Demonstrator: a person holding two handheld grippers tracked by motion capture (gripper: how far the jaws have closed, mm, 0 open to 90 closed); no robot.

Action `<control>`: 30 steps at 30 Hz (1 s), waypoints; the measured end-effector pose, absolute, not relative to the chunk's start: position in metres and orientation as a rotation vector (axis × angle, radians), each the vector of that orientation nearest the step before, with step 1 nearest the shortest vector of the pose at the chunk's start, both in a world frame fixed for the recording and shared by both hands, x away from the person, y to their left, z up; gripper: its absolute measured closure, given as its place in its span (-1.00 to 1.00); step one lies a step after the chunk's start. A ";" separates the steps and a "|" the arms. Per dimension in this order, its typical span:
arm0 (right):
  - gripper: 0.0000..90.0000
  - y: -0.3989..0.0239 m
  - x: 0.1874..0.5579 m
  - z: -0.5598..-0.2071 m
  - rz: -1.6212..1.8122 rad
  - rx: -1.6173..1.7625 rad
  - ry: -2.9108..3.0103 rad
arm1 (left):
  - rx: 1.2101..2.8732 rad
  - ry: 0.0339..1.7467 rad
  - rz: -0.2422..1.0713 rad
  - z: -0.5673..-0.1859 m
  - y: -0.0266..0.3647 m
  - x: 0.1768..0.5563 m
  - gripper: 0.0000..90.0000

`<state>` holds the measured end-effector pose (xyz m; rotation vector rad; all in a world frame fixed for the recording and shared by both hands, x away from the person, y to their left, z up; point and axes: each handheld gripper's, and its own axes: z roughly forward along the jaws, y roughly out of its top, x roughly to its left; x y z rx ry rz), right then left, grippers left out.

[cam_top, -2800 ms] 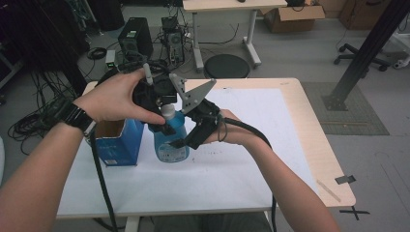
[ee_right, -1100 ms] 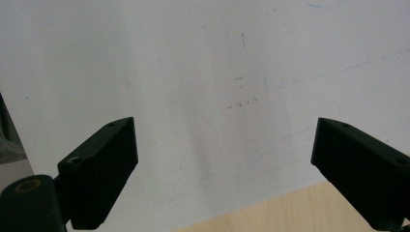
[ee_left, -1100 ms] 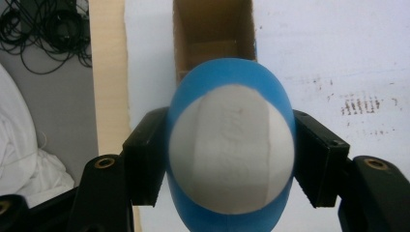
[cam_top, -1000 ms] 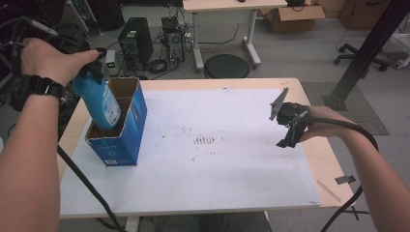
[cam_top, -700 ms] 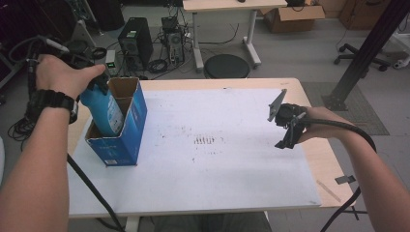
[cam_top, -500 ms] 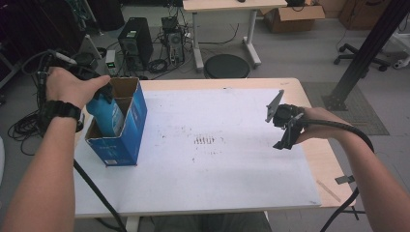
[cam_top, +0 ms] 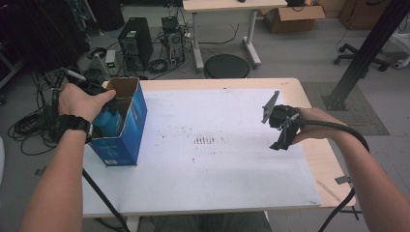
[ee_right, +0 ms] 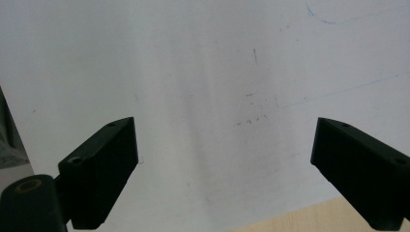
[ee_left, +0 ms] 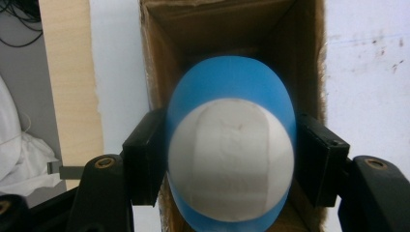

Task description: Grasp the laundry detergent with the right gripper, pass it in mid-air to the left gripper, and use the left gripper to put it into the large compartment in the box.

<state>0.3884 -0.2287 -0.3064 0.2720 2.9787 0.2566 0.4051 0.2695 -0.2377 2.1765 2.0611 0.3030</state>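
bottle [ee_left: 231,159] clamped by left tool [ee_left: 231,166], label unreadable.

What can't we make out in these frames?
- Bottle body: left gripper view, its white top hides it; high view, box wall and left hand cover most.
- Box floor: left gripper view, behind bottle.
- Right gripper jaw gap: high view, too small.

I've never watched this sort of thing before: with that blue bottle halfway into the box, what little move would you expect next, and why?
Probably a short push straight down. The left gripper is clamped on the blue bottle, which sits inside the mouth of the blue cardboard box, with box walls visible beyond it, so it looks not yet seated. Letting go can wait. The right gripper hangs open over the table, holding nothing.
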 end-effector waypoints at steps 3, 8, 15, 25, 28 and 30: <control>-0.79 -0.228 0.388 -0.309 0.253 0.274 2.982 | 2.184 2.065 0.305 -0.245 0.268 0.406 -0.15; -0.79 -0.228 0.387 -0.310 0.238 0.279 2.985 | 2.187 2.070 0.297 -0.255 0.268 0.406 -0.15; -0.79 -0.227 0.386 -0.310 0.241 0.283 2.984 | 2.207 2.063 0.293 -0.263 0.266 0.405 -0.15; -0.79 -0.225 0.386 -0.312 0.230 0.274 2.992 | 2.212 2.059 0.291 -0.270 0.265 0.405 -0.16; -0.79 -0.225 0.386 -0.312 0.233 0.272 2.992 | 2.213 2.060 0.293 -0.271 0.265 0.405 -0.16; -0.79 -0.225 0.386 -0.312 0.238 0.274 2.992 | 2.208 2.062 0.296 -0.272 0.265 0.406 -0.16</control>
